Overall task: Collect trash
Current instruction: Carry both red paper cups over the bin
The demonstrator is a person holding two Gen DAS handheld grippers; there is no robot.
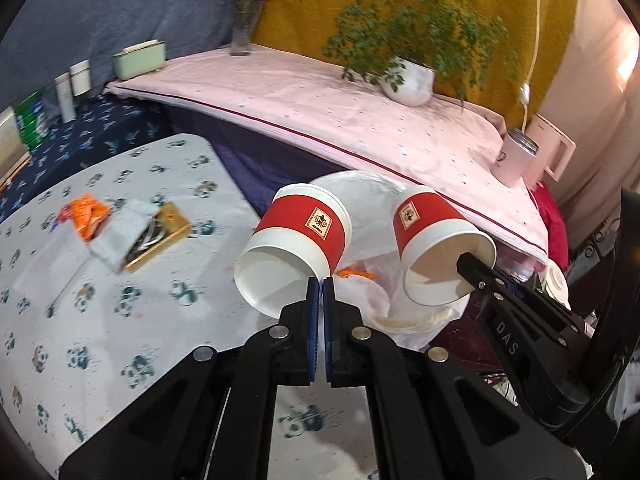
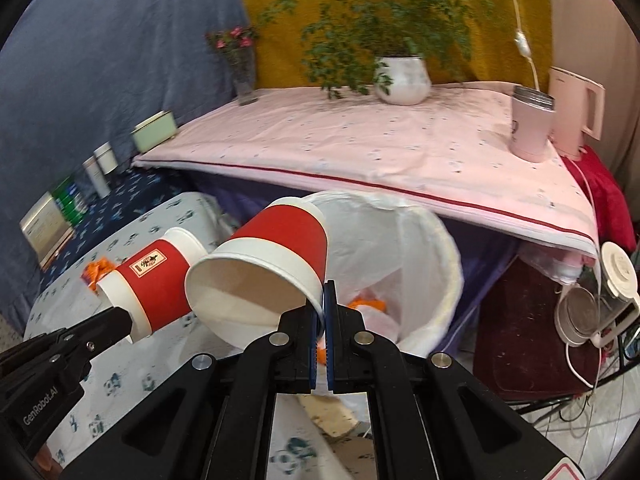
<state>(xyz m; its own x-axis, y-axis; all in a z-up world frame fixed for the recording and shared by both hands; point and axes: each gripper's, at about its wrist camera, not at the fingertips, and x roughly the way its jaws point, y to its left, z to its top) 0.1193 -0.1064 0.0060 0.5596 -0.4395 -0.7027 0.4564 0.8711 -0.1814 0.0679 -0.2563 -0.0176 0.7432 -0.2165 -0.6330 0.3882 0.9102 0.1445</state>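
Observation:
My left gripper (image 1: 321, 282) is shut on the rim of a red and white paper cup (image 1: 298, 240), held tilted over the table edge. My right gripper (image 2: 323, 286) is shut on the rim of a second red and white paper cup (image 2: 272, 264); it also shows in the left wrist view (image 1: 436, 240). Both cups hang near the white bag-lined bin (image 2: 436, 264), which holds orange scraps (image 2: 366, 304). More trash lies on the panda-print table (image 1: 120, 320): an orange wrapper (image 1: 86, 216), a crumpled white wrapper (image 1: 116, 240) and a gold packet (image 1: 160, 236).
A pink-covered shelf (image 1: 320, 112) runs behind the bin with a potted plant (image 1: 408, 80), a flower vase (image 1: 242, 28), a pink tumbler (image 1: 514, 156) and a pink kettle (image 2: 572, 116). Boxes and bottles (image 1: 64, 92) stand far left. Appliances and cables (image 2: 592, 308) sit at right.

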